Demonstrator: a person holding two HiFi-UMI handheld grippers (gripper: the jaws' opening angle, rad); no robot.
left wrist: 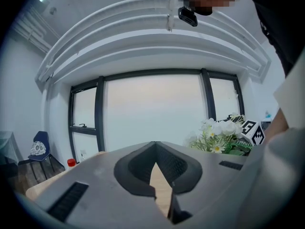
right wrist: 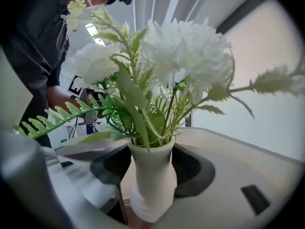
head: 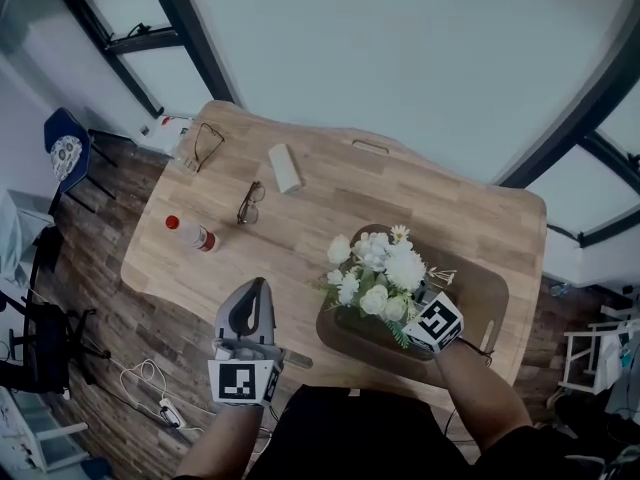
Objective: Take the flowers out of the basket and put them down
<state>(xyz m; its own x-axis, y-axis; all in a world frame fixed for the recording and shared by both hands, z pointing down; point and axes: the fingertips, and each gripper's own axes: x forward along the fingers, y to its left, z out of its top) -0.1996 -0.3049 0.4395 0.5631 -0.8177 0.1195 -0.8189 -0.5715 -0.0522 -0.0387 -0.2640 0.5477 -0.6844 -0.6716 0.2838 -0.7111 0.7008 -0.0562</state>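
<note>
Head view: on the wooden table (head: 330, 198), the white flowers (head: 378, 273) stand over the brown basket (head: 485, 298) at the table's 4 o'clock. The right gripper (head: 432, 318) is at their 5 o'clock, and the left gripper (head: 256, 303) is at the table's 7 o'clock.

Left gripper view: its jaws are pressed together, with nothing between them.

Right gripper view: its jaws pinch the white vase (right wrist: 152, 185) that carries the flowers.

Head view looks steeply down; both gripper views share the flowers (head: 380, 273).
</note>
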